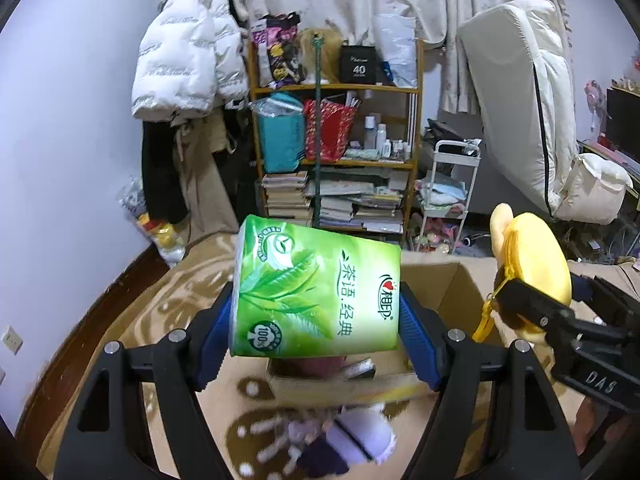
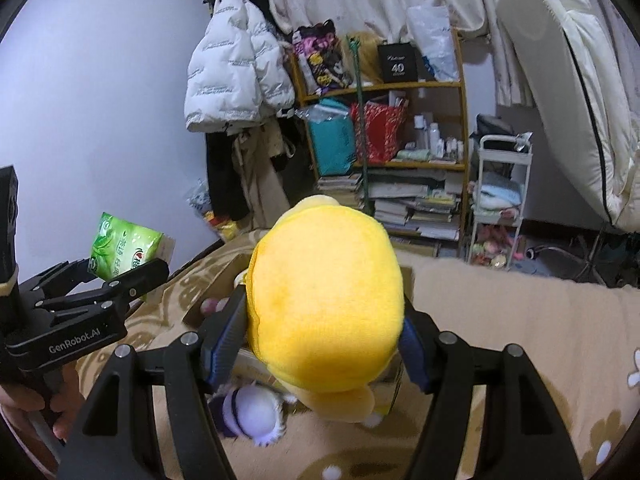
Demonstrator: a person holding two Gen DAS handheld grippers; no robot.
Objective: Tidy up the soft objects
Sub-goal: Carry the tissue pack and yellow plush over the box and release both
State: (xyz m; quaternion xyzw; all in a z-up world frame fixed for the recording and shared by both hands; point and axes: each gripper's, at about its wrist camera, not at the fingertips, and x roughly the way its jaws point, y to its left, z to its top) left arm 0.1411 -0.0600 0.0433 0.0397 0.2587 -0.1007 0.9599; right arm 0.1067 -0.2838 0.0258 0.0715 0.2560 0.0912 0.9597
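My left gripper (image 1: pixel 316 316) is shut on a green tissue pack (image 1: pixel 316 292), held up in the air with its blue pads pressing both sides. The same tissue pack (image 2: pixel 120 254) shows at the left of the right wrist view. My right gripper (image 2: pixel 324 328) is shut on a yellow plush toy (image 2: pixel 324 304), which fills the space between its fingers. That yellow plush toy (image 1: pixel 532 256) also appears at the right of the left wrist view. Below both lies an open cardboard box (image 1: pixel 456 292) on a tan patterned blanket. A white and purple plush (image 2: pixel 250 410) lies beside the box.
A wooden shelf (image 1: pixel 336 88) with bags, bottles and stacked books stands at the back. A white puffer jacket (image 1: pixel 188 56) hangs to its left, a white cart (image 1: pixel 448 184) and a leaning mattress (image 1: pixel 520 92) to its right. The blanket (image 2: pixel 520 320) covers the bed.
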